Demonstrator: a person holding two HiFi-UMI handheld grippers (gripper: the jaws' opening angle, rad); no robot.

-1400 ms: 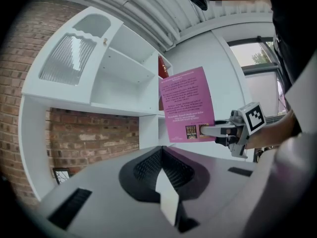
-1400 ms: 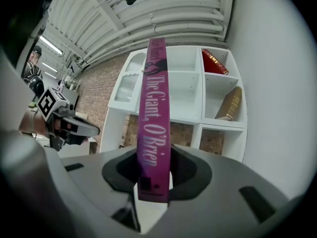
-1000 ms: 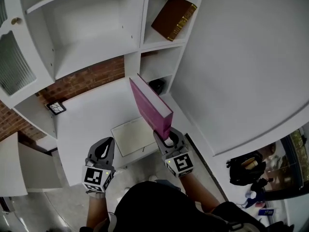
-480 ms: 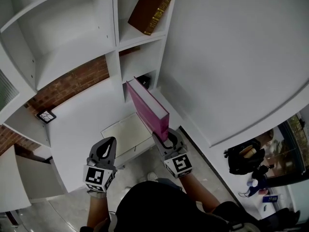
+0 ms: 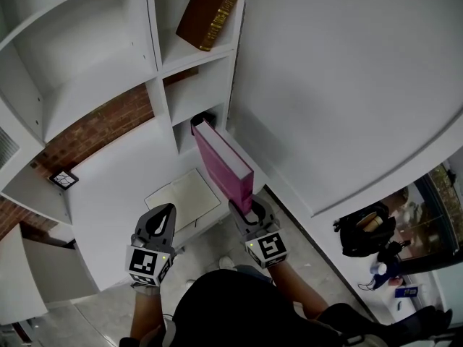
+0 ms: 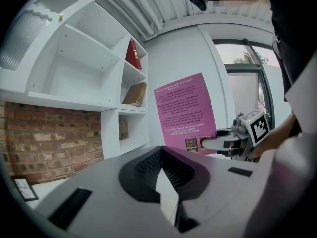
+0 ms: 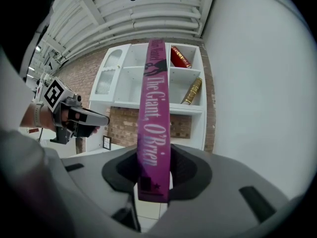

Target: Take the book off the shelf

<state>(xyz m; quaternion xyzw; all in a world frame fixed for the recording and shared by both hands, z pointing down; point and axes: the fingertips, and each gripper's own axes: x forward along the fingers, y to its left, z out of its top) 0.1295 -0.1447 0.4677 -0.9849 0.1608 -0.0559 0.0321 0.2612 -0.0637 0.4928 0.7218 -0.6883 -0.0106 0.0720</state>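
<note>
A magenta book (image 5: pixel 224 166) stands upright on its lower end in my right gripper (image 5: pixel 246 208), which is shut on its bottom edge. The book is out in front of the white shelf unit (image 5: pixel 155 49), above the counter. In the right gripper view the book's spine (image 7: pixel 155 108) rises between the two pads of that gripper (image 7: pixel 154 157). My left gripper (image 5: pixel 163 214) hangs level with it to the left, shut and holding nothing. The left gripper view shows its own tips (image 6: pixel 161 155) together and the book's back cover (image 6: pixel 185 110).
A brown book (image 5: pixel 208 13) leans in an upper shelf compartment, with a red book (image 7: pixel 181 57) one compartment higher. A white open pad (image 5: pixel 182 197) and a small framed picture (image 5: pixel 64 178) lie on the counter. A curved white wall (image 5: pixel 347 85) closes the right side.
The shelf unit has slid left and up in the head view. Both grippers keep their places in the frame, and the book stays upright in the right one.
</note>
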